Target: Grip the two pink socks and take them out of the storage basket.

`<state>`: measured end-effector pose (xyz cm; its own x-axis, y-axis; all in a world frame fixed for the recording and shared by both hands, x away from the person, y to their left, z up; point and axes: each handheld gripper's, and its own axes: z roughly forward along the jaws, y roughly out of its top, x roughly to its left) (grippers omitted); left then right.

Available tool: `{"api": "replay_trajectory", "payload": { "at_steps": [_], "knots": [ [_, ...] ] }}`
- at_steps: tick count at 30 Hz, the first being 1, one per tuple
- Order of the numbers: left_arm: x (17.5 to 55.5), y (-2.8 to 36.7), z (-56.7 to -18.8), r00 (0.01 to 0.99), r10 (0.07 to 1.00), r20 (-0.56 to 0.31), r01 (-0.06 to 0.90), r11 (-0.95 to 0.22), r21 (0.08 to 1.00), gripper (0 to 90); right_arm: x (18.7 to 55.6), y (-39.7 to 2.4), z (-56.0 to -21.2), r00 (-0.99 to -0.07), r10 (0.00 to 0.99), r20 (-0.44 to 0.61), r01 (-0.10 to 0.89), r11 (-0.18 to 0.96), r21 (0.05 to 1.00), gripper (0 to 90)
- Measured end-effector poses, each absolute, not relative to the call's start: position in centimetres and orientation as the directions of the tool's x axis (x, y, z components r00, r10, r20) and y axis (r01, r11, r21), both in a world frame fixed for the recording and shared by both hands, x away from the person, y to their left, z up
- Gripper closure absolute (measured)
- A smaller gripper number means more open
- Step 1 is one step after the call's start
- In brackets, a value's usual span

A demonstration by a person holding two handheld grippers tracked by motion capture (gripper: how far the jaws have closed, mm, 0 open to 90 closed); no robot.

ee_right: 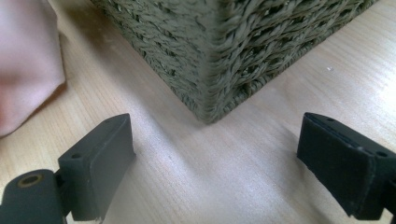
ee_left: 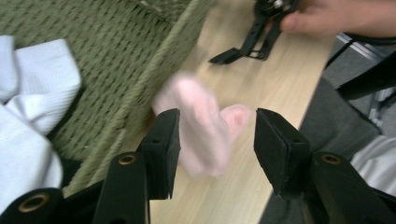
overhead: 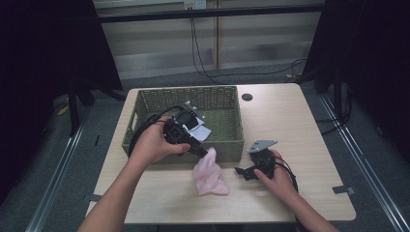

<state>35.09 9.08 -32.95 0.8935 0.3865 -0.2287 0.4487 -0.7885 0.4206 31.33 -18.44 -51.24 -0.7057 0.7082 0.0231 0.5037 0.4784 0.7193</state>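
A pink cloth (overhead: 211, 175) lies crumpled on the wooden table (overhead: 290, 125), against the front wall of a green woven basket (overhead: 145, 104). My left gripper (overhead: 200, 150) hangs over the basket's front rim just above it. In the left gripper view its jaws stand apart (ee_left: 212, 126) with the blurred pink cloth (ee_left: 201, 126) loose between them, not pinched. White cloth (overhead: 200, 131) lies inside the basket (ee_left: 107, 60). My right gripper (overhead: 240, 170) rests low on the table to the right, open (ee_right: 215, 135) and facing the basket's corner (ee_right: 224, 46); the pink cloth (ee_right: 23, 60) lies at its left.
A small black round hole (overhead: 247, 97) sits in the tabletop behind the basket's right end. The left gripper's cable loops inside the basket. The other hand's gripper (ee_left: 243, 51) lies across the table in the left gripper view. Dark curtains flank the table.
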Motion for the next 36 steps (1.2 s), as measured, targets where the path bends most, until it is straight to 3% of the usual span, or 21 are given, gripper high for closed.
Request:
{"api": "replay_trajectory", "payload": {
  "at_steps": [22,36],
  "knots": [
    [33.5,14.2,-39.3,0.86,0.463,-0.214,0.509,-0.742,0.436,42.2,31.3,-18.4,-51.2,-0.707,0.707,0.022,0.504,0.481,0.718,10.1],
    [31.8,16.2,-43.5,0.874,0.446,-0.192,0.481,-0.735,0.479,39.4,31.3,-18.4,-51.2,-0.707,0.707,0.023,0.503,0.48,0.719,10.1]
  ]
}}
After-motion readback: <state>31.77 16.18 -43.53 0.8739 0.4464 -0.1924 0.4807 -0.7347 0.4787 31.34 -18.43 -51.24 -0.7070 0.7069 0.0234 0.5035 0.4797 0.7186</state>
